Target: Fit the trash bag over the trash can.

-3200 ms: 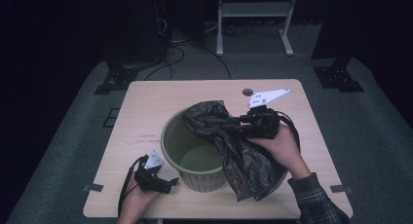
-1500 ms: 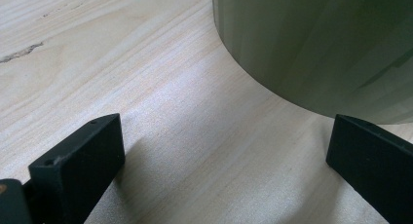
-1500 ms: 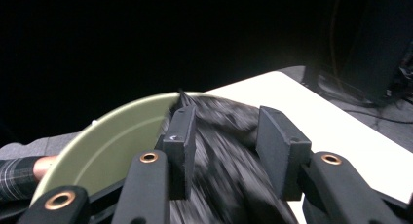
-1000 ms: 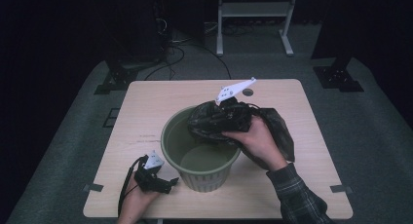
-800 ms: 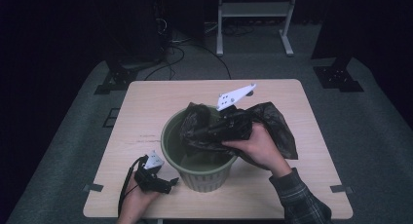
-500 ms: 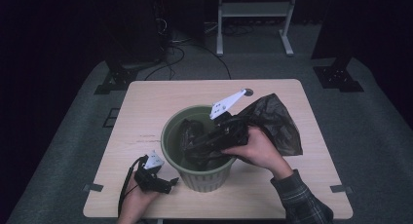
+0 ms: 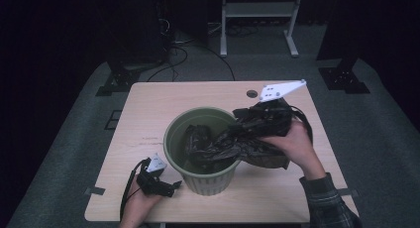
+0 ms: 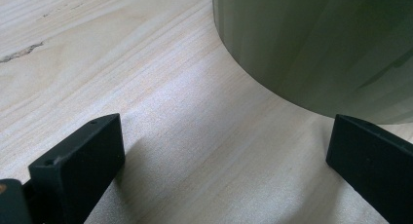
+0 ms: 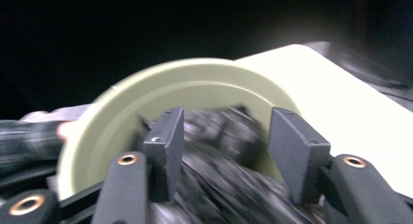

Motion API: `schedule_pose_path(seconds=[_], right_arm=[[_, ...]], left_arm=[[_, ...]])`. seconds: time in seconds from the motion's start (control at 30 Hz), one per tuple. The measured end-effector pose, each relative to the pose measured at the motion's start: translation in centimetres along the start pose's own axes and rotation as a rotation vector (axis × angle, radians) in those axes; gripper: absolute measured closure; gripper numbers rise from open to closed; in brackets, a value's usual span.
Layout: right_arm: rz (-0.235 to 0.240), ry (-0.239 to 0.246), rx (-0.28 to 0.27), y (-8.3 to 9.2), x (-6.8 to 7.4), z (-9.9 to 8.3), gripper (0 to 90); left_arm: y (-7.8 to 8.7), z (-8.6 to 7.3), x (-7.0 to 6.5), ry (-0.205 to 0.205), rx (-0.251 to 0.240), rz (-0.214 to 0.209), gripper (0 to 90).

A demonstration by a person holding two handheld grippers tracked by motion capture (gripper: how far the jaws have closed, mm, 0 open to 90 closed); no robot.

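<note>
**Claws at the bin: black bag half in, right jaws just parted**

Right claw (image 7: 270, 120), seen from the high view, sits by the far right rim of the green bin (image 7: 203, 181), its grey three-cornered plate sticking up above the hand. The black plastic bag (image 7: 233, 141), crinkled and glossy, drapes over that rim: part of it is bunched inside the bin, the rest is heaped on the pale wooden desk (image 7: 148, 109) under the right hand (image 7: 292, 141). The bin is round, smooth-walled and tapers toward its base. Left claw (image 7: 174, 184) lies low on the desk just beside the bin's near left wall, held in the left hand (image 7: 141, 198).

From the left gripper view, the left claw (image 8: 224, 165) has its matte black block jaws standing wide apart with bare desk between them; nothing is gripped. The fine grain of the desk (image 8: 122, 63) shows here, and the curved olive wall of the bin (image 8: 316, 48) rises close ahead, near the right-hand jaw.

The right gripper view is motion-blurred. The right claw (image 9: 226, 153) has just been opening; its jaws stand partly apart, with the bag's (image 9: 219, 185) creased black film between and beneath them, though the blur hides whether the pads touch it. Beyond them, the bin's (image 9: 122, 117) pale green inner wall curves round the bag.
</note>
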State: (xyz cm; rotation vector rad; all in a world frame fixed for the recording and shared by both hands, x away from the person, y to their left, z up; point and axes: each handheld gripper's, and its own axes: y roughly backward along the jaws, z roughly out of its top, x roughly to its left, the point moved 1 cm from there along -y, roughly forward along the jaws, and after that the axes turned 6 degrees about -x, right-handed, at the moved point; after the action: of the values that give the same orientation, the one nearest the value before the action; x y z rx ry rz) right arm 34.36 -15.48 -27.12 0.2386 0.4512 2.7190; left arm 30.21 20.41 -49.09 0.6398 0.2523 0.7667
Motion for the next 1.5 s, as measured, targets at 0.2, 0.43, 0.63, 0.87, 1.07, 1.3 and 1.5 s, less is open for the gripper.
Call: schedule_pose_path(seconds=[0.2, 0.43, 0.63, 0.87, 1.07, 1.3, 1.5], right_arm=[[-0.054, -0.041, 0.004, 2.5, -2.3, -2.6, 45.4], [-0.020, -0.087, 0.060, 1.9, -3.4, -4.2, 75.5], [0.004, -0.087, 0.060, 1.3, -3.1, -4.1, 89.7], [0.002, -0.087, 0.062, 1.2, -3.0, -4.1, 89.8], [0.007, -0.094, 0.064, 1.1, -3.0, -4.0, 89.9], [0.010, -0.093, 0.063, 0.9, -2.9, -3.9, 90.0], [0.016, -0.091, 0.059, 0.6, -2.9, -3.7, 90.0]], left_arm=[[0.0, 0.0, 0.0, 0.003, -0.002, -0.002, 0.0], [0.7, -0.4, 0.5, -0.011, 0.000, -0.027, 0.0], [3.1, 0.6, 0.9, -0.035, -0.073, -0.099, 0.0], [5.7, 2.7, 0.2, -0.090, -0.153, -0.248, 0.0], [7.9, 4.8, -0.3, -0.139, -0.166, -0.287, 0.0], [10.7, 7.0, 0.1, -0.156, -0.165, -0.295, 0.0], [13.0, 9.3, -0.4, -0.171, -0.248, -0.331, 0.0]])
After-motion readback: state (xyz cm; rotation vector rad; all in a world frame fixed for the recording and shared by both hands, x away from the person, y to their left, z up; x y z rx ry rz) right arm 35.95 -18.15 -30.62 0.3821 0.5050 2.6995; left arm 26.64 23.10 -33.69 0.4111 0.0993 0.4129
